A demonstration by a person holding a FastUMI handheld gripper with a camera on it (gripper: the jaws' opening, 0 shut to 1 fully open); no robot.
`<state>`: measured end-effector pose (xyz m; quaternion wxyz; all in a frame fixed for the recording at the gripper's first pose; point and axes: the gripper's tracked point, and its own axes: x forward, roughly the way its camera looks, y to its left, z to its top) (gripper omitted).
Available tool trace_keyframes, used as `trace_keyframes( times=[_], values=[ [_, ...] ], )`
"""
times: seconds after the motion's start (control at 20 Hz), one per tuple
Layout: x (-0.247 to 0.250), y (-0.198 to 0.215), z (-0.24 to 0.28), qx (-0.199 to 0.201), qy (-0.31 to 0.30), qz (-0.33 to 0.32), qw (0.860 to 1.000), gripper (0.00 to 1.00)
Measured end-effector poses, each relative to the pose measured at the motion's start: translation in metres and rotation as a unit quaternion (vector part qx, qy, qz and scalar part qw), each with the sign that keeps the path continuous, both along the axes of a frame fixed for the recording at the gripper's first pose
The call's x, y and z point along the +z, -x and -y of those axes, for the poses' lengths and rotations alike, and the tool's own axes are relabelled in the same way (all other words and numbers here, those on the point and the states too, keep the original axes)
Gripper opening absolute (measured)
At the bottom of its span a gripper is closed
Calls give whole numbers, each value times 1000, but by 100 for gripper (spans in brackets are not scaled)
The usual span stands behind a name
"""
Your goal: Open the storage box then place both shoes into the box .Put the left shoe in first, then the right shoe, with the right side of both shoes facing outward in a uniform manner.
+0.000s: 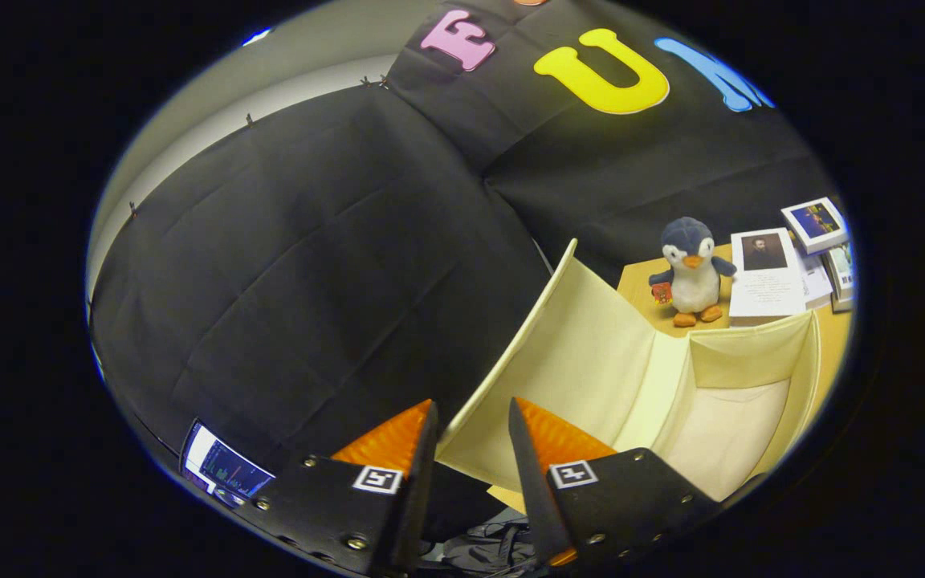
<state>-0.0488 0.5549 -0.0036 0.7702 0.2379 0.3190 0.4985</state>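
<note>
Gripper [472, 417] fingers parted, the raised lid [543, 353] edge of the storage box [739, 417] between their tips; contact unclear. Open box interior lies beyond the fingers. Penguin toy [691, 273] stands behind it.

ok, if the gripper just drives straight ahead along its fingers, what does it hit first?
Most likely the raised lid flap of the open storage box. The gripper is open and the flap's edge runs up from between the fingertips. Behind that is the booth wall. Depth is hard to judge here.
</note>
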Motion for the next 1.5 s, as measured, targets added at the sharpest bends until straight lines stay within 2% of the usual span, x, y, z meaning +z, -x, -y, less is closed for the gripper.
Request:
trace_keyframes(
  times=[0.05, 0.15, 0.75, 1.05, 1.5],
  values=[
    [1, -3, 1, -6, -3, 12, 1000, 77],
    [2, -11, 13, -18, 2, 31, 999, 97],
    [-22, -70, 122, -100, 74, 74, 989, 97],
    [-51, -96, 198, -149, 121, 73, 979, 97],
    [-104, -123, 293, -198, 178, 48, 963, 97]
  ],
)
